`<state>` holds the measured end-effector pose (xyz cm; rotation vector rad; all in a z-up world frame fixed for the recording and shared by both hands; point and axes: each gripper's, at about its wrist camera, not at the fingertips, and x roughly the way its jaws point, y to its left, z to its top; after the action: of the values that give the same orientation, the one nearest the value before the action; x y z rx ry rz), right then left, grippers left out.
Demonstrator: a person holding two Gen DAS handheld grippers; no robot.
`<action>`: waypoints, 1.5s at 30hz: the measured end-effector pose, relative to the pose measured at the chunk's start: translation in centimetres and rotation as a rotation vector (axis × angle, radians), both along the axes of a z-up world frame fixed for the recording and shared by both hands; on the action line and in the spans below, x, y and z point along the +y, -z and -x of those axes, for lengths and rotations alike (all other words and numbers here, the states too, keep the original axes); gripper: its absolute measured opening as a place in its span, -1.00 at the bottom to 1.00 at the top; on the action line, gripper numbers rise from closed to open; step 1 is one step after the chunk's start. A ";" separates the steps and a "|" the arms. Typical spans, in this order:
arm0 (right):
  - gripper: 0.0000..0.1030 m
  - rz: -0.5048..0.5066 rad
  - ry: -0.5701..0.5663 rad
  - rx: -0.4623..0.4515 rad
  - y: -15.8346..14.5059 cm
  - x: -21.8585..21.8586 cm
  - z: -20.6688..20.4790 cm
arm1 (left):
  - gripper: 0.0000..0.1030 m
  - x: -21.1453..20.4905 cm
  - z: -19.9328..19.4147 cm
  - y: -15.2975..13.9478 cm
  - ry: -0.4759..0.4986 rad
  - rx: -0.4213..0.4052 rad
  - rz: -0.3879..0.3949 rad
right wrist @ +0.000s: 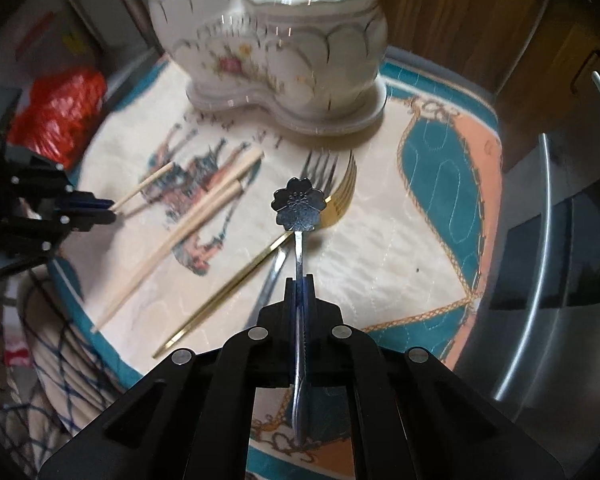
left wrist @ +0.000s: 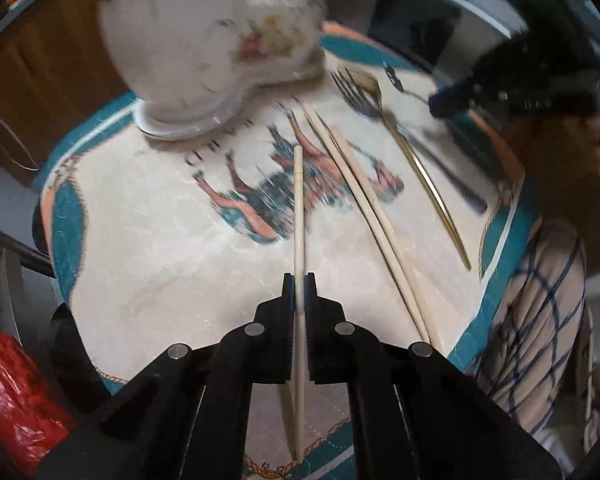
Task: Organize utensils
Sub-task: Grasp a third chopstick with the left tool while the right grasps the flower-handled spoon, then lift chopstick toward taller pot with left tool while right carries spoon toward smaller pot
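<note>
Slip is my worry: left tool (left wrist: 299, 280) pinches a chopstick (left wrist: 298, 208), right tool (right wrist: 300, 282) a spoon (right wrist: 299, 204); both long, could swivel near the holder (right wrist: 276, 52).

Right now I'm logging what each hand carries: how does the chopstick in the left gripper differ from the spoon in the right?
The chopstick is pale, plain and straight; the spoon is dark shiny metal with a flower-shaped bowl. The left gripper holds the chopstick near mid-length; the right gripper holds the spoon's handle. Both are clamped shut.
</note>
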<state>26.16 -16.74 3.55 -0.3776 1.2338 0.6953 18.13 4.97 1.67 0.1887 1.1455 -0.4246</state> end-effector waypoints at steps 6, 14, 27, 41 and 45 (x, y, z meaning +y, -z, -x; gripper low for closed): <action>-0.92 -0.161 0.030 -0.074 -2.1 -1.2 0.4 | -0.91 1.9 1.0 -2.6 -0.115 -0.148 0.146; -0.92 -0.357 0.089 -0.234 -5.0 -1.5 0.9 | -0.91 2.8 2.7 -5.9 -0.217 -0.409 0.337; -0.92 -0.647 0.180 -0.439 -8.7 -2.1 0.2 | -0.91 6.6 2.3 -10.4 -0.386 -0.754 0.469; -0.92 -0.736 0.140 -0.574 -12.3 0.4 -2.0 | -0.91 7.6 -3.7 -13.3 -0.443 -0.934 0.559; -0.92 -0.745 0.148 -0.600 -12.6 0.7 -2.7 | -0.91 7.8 -4.5 -13.7 -0.450 -0.963 0.583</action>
<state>28.82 -16.07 16.17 0.1289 0.3775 0.7851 22.63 12.75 15.37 -0.3506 0.0743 -0.1980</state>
